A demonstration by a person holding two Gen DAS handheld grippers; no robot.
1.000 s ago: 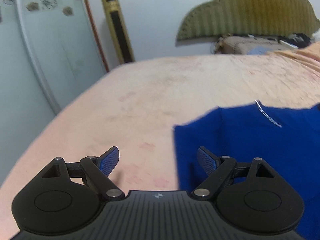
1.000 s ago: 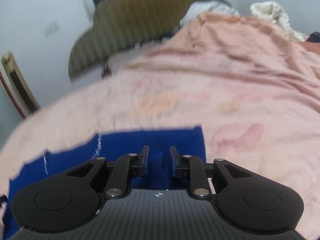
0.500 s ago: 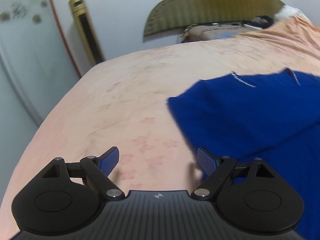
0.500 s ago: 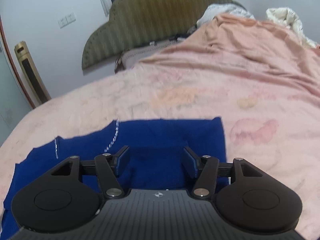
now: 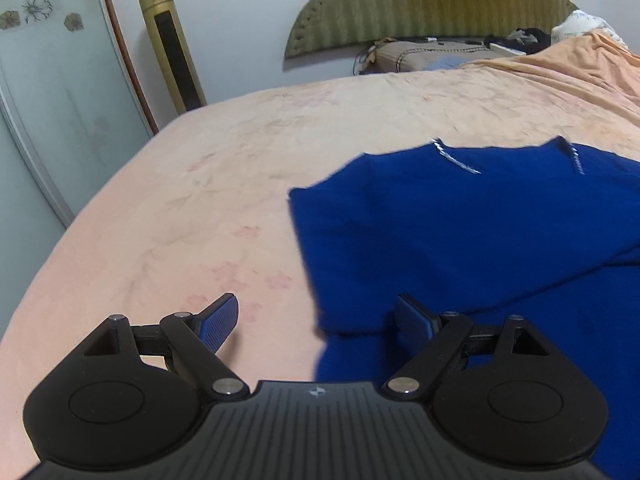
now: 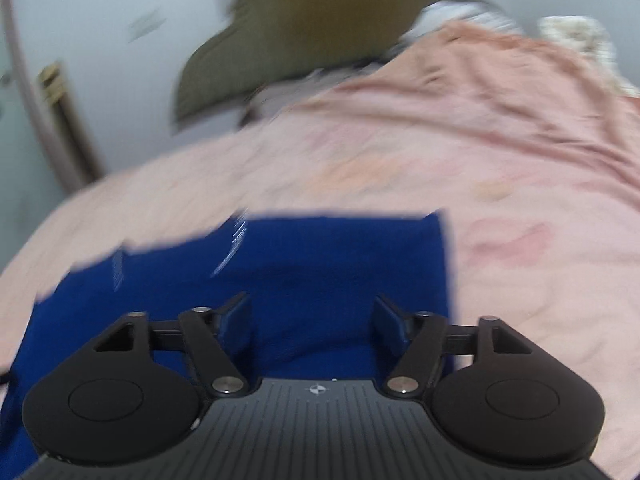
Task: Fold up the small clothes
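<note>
A dark blue garment (image 5: 460,232) with thin white trim lies spread on the pink bedsheet (image 5: 200,200). My left gripper (image 5: 316,320) stands open at the garment's left edge, its left finger over bare sheet, its right finger over blue cloth, and nothing is pinched. In the blurred right wrist view the same garment (image 6: 320,256) lies under my right gripper (image 6: 312,320). That gripper's jaws are opening, spread over the cloth near its right edge, with the pads off it.
An olive headboard (image 5: 432,0) and pillows stand at the far end of the bed. A gold tower fan (image 5: 172,44) and a glass door (image 5: 48,100) are at the left. A rumpled pink blanket (image 6: 500,92) covers the far right of the bed.
The right gripper's jaws went from nearly closed on a blue fold to wide apart, letting the cloth go. The left gripper shifted along the garment's left edge, staying open.
</note>
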